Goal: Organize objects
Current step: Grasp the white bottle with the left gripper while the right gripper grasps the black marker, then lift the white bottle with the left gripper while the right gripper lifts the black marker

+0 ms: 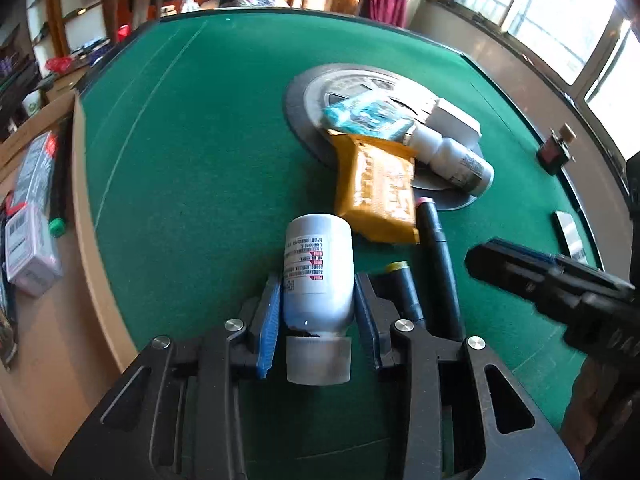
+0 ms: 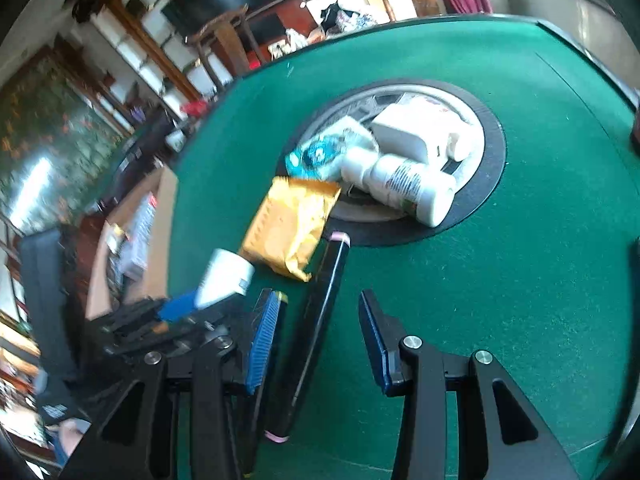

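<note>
- Left gripper [image 1: 316, 300]: blue pads clamped on a white bottle [image 1: 318, 268], one pad each side of the lower body. Cap end points back toward the cam, base points out over the green table [image 1: 192, 152].
- Bottle look: white plastic, printed label w/ red marks and small text, translucent whitish cap [image 1: 319, 360] below the pads.
- Right gripper [image 2: 320, 312]: jaws apart, nothing gripped. A black pen-like stick w/ pink ends [image 2: 316, 328] lies on the felt betw the fingers, nearer the left-side pad; can't tell if it touches.
- Only left view shows: a second dark marker w/ yellow tip [image 1: 402, 284] just right of the held bottle, next to the pink-tipped stick [image 1: 438, 264]; a cardboard box [image 1: 48, 320] off the table's left edge w/ small cartons and a green-capped marker inside; a small dark bottle [image 1: 554, 148] and a card deck [image 1: 570, 232] near the far right rim; right gripper [image 1: 480, 260] coming in blurred from the right.
- Only right view shows: left gripper [image 2: 180, 308] from the side, bottle [image 2: 224, 278] tilted up off the felt.
- Further out, both views: yellow snack pack [image 1: 376, 192], teal packet [image 1: 366, 118], another white bottle [image 1: 452, 158] and a white box [image 1: 456, 120], piled on or against the round centre disc [image 1: 304, 120].
</note>
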A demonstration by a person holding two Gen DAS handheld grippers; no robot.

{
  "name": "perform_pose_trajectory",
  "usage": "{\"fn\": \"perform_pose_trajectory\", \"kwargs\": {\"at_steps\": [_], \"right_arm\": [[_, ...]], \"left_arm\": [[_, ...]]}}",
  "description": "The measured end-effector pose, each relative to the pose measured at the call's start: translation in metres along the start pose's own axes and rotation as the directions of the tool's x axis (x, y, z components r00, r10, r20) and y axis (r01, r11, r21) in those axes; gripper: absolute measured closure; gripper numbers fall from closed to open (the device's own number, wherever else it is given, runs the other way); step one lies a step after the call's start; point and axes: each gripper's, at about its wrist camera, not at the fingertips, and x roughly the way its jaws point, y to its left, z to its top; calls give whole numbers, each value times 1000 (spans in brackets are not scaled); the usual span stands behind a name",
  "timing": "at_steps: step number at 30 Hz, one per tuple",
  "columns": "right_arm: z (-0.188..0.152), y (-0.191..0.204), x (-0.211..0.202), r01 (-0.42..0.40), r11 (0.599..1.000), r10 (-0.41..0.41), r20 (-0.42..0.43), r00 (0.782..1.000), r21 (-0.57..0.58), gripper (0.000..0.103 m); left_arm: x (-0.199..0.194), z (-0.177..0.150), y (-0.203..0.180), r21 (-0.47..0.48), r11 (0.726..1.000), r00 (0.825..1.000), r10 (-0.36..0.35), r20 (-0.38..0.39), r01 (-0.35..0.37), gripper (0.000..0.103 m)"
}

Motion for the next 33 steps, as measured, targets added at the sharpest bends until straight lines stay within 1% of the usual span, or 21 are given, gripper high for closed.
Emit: {"fn": "perform_pose_trajectory", "kwargs": {"at_steps": [3,5,6,7,8,9,10,12,15,18,22,29,33], "right_arm": [[-6,10,11,52,997,-53,-13,999,-65,62],[-10,16,17,82,990,-84,-11,996,-114,69],[-13,19,21,103,983,-106,-14,994,-149,81],[-15,23,25,125,975,-130,-12,991,-186,83],[-18,26,25,165,961,-166,11,986,-222,85],[-19,26,25,190,953,-191,21,981,-235,90],[-19,25,24,207,949,-206,29,978,-238,90],[-14,11,20,188,966,-187,23,982,-175,90],[-7,-4,12,188,976,-184,39,982,-112,90],[-5,-9,4,159,984,-154,64,986,-82,90],[-5,-6,1,125,989,-120,72,990,-77,90],[-4,-2,-10,94,993,-86,101,991,-76,90],[-3,3,-15,62,995,-53,118,992,-77,90]], "left_arm": [[0,-2,2,12,999,999,30,12,-30,69],[1,-3,-1,31,998,998,52,21,-52,69],[1,-4,-2,41,997,997,65,29,-66,69],[2,-5,-3,48,996,996,76,35,-78,69],[2,-6,-5,58,994,995,92,46,-94,69],[4,-6,-7,65,992,993,102,51,-105,69],[4,-6,-7,71,991,992,110,56,-114,68],[5,-7,-8,76,990,991,117,67,-122,68],[5,-9,-5,73,991,991,108,84,-114,68],[4,-9,-1,58,994,992,84,94,-90,69],[0,-8,6,33,999,994,38,102,-42,69],[-13,-10,3,15,999,989,26,145,-29,69],[-20,-12,3,4,1000,986,11,168,-12,69]]}}
